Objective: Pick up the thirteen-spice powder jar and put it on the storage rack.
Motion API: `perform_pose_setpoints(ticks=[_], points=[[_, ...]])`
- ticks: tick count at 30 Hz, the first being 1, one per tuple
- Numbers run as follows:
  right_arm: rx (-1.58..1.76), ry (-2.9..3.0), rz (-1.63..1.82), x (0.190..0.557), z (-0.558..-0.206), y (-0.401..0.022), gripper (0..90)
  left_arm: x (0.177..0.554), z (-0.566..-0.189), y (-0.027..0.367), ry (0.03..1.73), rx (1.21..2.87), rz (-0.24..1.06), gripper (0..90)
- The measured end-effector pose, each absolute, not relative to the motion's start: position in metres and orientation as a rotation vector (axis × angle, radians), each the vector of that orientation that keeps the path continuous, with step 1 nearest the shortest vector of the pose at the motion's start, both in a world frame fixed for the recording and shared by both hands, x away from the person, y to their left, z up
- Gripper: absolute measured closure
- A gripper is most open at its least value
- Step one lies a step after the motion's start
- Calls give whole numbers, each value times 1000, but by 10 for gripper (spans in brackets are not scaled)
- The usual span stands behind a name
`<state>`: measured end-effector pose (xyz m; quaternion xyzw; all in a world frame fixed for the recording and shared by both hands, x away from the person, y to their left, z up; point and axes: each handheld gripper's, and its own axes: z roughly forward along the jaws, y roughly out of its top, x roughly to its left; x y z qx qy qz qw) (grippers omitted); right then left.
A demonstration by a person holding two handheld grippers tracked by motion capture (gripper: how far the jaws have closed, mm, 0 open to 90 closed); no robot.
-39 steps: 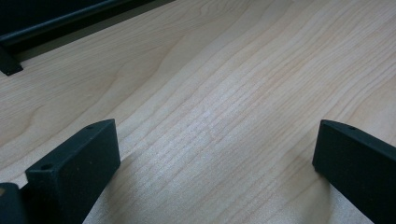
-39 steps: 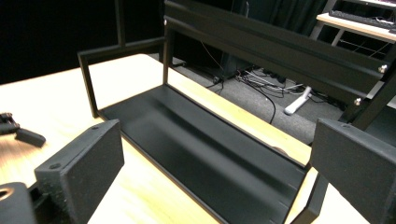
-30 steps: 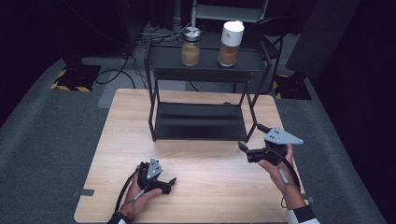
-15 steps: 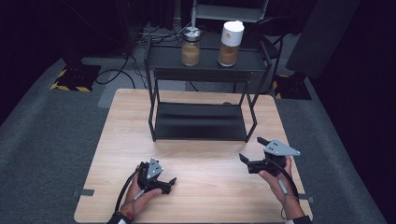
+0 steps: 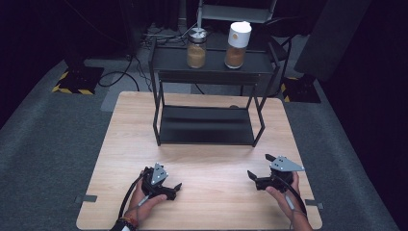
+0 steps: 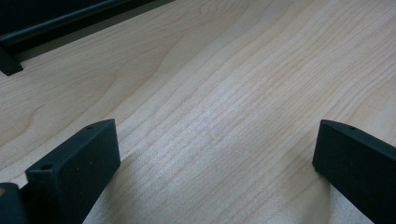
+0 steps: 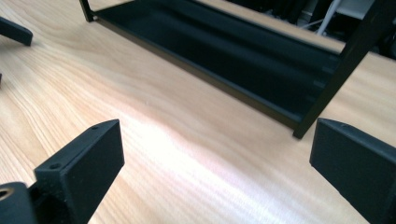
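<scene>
— So, where are the two claws?

— Both sit low over the near part of the wooden table (image 5: 120, 144). The left claw (image 5: 174, 187) is held in the person's left hand (image 5: 144, 204) near the front edge, and the right claw (image 5: 257, 174) is in the right hand (image 5: 284, 192), well apart from the left one, over on the table's right side.

— Are they gripping anything?

— No. In the left gripper view the left claw (image 6: 212, 154) stands wide, with only bare wood grain between its two black jaws. The right gripper view shows the same for the right claw (image 7: 215, 158): jaws far apart, nothing between them.

— What is nearest to them?

— A black two-tier rack (image 5: 207, 126) standing on the middle of the table, beyond both claws. Its lower shelf (image 7: 224, 56) lies ahead of the right claw, and one corner post (image 7: 336, 74) rises just beyond its right jaw. A foot of the rack (image 6: 9, 65) shows at the far left of the left gripper view.

— And on the rack?

— Two jars stand upright on the top shelf, side by side but not touching: one with a metal lid (image 5: 196, 48) on the left, one with a white lid (image 5: 237, 44) on the right. Both hold something brownish, and both are well away from the claws.
</scene>
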<state>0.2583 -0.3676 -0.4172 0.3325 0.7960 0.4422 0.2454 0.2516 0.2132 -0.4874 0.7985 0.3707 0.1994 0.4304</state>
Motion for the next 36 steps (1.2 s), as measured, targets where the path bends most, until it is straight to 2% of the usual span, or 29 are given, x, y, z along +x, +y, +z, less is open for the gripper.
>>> perform_pose_setpoints(ticks=[24, 36], points=[[1046, 2320, 1068, 255, -460, -368, 24, 252, -487, 213, 925, 1992, 498, 5], [1015, 2265, 1177, 243, -480, -384, 3, 252, -487, 213, 925, 1992, 498, 6]])
